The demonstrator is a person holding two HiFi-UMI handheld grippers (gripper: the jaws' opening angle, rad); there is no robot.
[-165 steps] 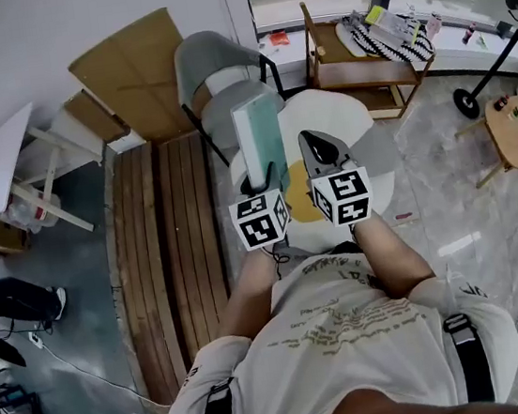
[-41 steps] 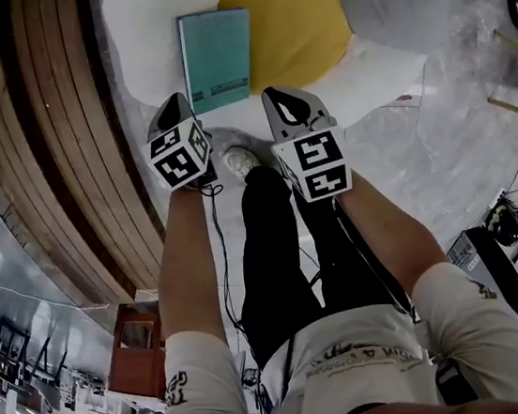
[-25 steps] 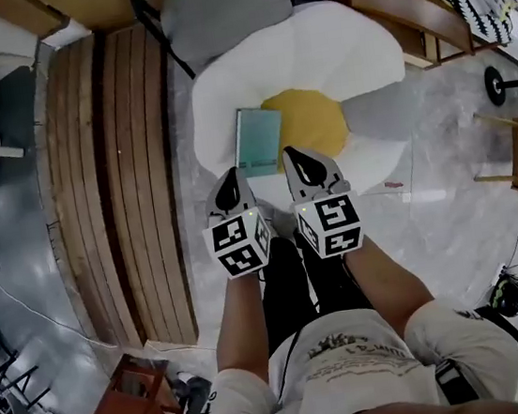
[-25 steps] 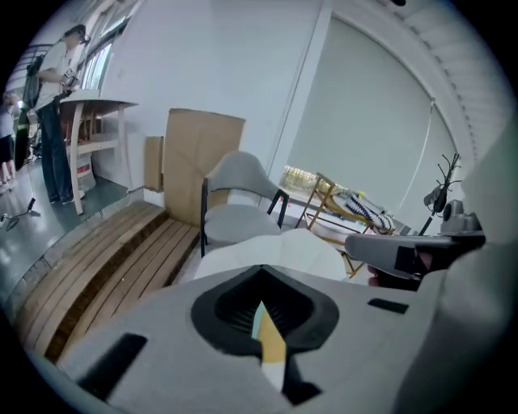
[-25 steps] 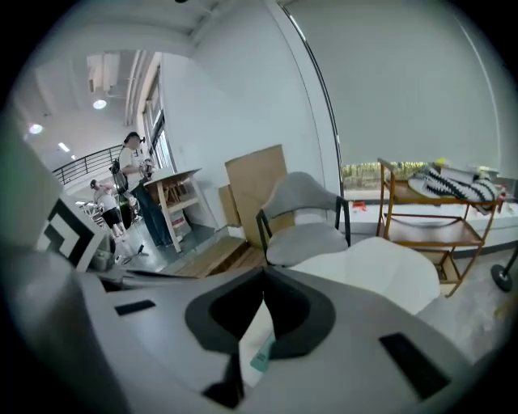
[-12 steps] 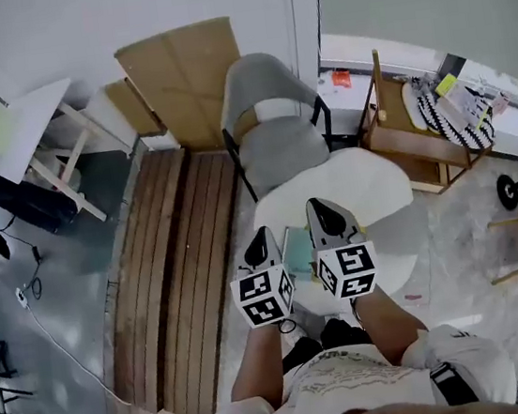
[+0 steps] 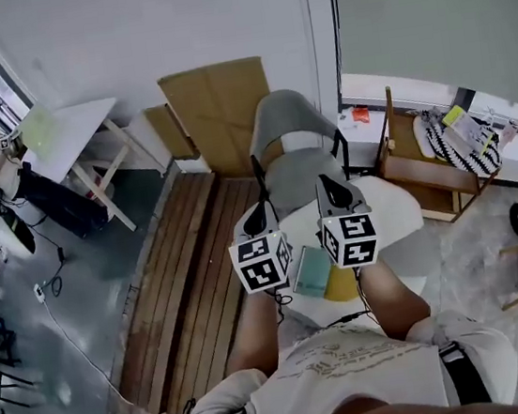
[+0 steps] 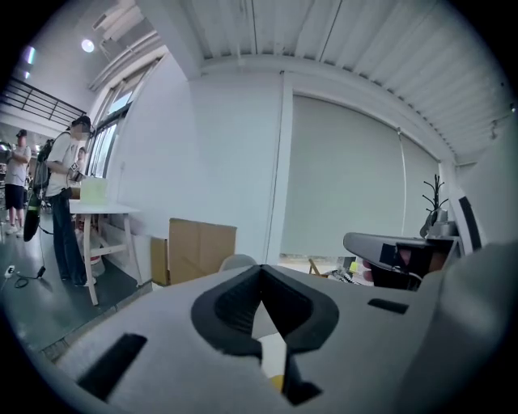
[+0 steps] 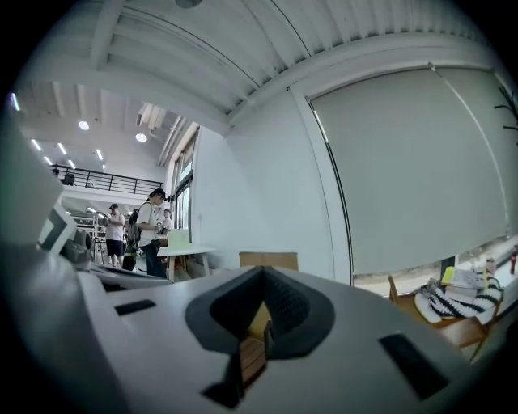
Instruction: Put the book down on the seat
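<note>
The teal book (image 7: 311,271) lies flat on the white flower-shaped seat cushion (image 7: 394,209), beside its yellow centre (image 7: 344,285). No gripper touches it. In the head view both grippers hang above the cushion, side by side, pointing away from me. My left gripper (image 7: 259,214) is shut with nothing in it. My right gripper (image 7: 328,185) is shut too and empty. Part of the book and cushion is hidden behind the marker cubes. The left gripper view shows its jaws (image 8: 261,306) closed on nothing, and the right gripper view shows the same (image 9: 261,307).
A grey chair (image 7: 293,147) stands just beyond the cushion, with cardboard sheets (image 7: 217,112) leaning on the wall behind. A slatted wooden platform (image 7: 191,277) lies to the left, a wooden rack (image 7: 421,167) to the right. A white table (image 7: 74,131) and people stand far left.
The left gripper, which held the book upright earlier, has let it go on the cushion. Both shut grippers have risen well above the book and now point level.
</note>
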